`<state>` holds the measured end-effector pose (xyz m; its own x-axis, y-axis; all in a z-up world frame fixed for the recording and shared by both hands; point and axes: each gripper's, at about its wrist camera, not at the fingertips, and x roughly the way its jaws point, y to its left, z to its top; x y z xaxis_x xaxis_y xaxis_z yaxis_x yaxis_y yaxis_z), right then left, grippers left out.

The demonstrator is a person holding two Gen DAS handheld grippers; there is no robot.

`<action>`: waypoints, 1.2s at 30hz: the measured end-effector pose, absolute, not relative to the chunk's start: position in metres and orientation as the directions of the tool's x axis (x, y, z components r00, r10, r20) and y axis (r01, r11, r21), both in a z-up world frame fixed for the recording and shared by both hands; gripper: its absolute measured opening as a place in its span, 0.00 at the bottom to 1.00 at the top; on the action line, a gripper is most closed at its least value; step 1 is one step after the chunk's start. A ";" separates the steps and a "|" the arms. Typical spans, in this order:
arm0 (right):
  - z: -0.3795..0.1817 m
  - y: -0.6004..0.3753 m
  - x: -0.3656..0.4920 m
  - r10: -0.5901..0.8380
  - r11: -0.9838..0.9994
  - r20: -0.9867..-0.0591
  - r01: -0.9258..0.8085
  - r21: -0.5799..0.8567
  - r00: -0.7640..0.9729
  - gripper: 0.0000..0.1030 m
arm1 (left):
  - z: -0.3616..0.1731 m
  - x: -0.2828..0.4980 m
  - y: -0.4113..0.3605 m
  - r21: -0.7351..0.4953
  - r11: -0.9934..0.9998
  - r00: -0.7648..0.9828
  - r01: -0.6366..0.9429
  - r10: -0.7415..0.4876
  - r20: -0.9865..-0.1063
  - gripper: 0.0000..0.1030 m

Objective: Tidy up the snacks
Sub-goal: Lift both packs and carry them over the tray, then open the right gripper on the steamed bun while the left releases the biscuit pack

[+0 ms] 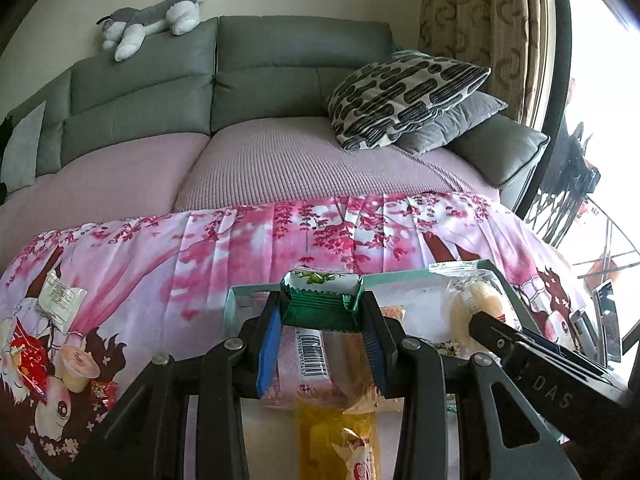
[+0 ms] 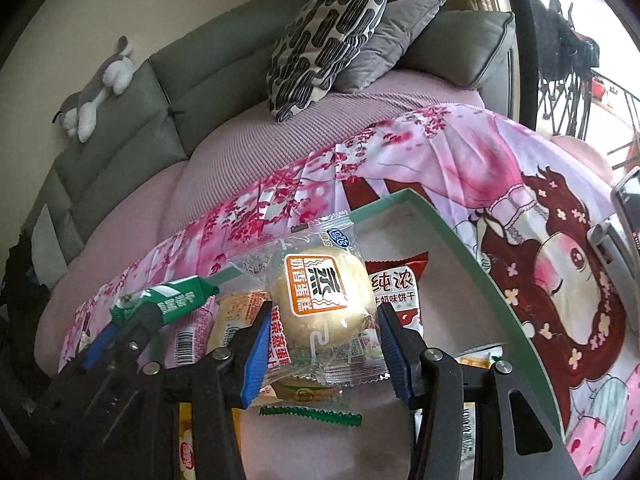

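My left gripper [image 1: 322,308] is shut on a green snack packet [image 1: 320,286], held just above the near-left part of a teal-rimmed box [image 1: 404,277]. That same green packet [image 2: 168,294] shows at the left of the right wrist view. My right gripper [image 2: 325,314] is shut on a clear-wrapped round steamed cake [image 2: 320,300] above the box [image 2: 460,248]. Below lie a red biscuit packet [image 2: 400,286], a pink barcoded packet [image 1: 308,364] and a yellow packet [image 1: 332,432]. The cake [image 1: 476,304] and a right finger [image 1: 500,334] also show in the left wrist view.
The box sits on a pink floral cloth [image 1: 240,248] over a table. Loose snacks lie at the left: a white packet [image 1: 60,300], a red packet [image 1: 28,356], a jelly cup [image 1: 78,364]. Behind is a sofa [image 1: 280,60] with cushions. A phone stand [image 2: 624,216] is at the right.
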<state>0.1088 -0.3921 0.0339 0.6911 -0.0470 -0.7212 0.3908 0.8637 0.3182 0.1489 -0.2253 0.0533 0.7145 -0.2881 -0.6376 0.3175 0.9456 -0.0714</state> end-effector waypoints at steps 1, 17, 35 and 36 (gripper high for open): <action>0.034 -0.392 0.110 -0.047 0.864 -0.719 0.389 0.319 0.694 0.53 | 0.050 0.150 -0.227 -0.068 0.946 0.712 0.316 -0.284 -0.643 0.39; 0.039 -0.380 0.113 -0.072 0.891 -0.739 0.377 0.255 0.670 0.57 | 0.036 0.155 -0.231 -0.054 0.945 0.638 0.323 -0.259 -0.725 0.42; 0.055 -0.369 0.108 -0.123 0.914 -0.764 0.373 0.162 0.633 0.66 | 0.056 0.157 -0.181 -0.090 0.979 0.645 0.185 -0.190 -0.741 0.63; 0.054 -0.368 0.108 -0.127 0.914 -0.767 0.375 0.155 0.629 0.67 | 0.055 0.158 -0.177 -0.091 0.982 0.642 0.165 -0.177 -0.746 0.68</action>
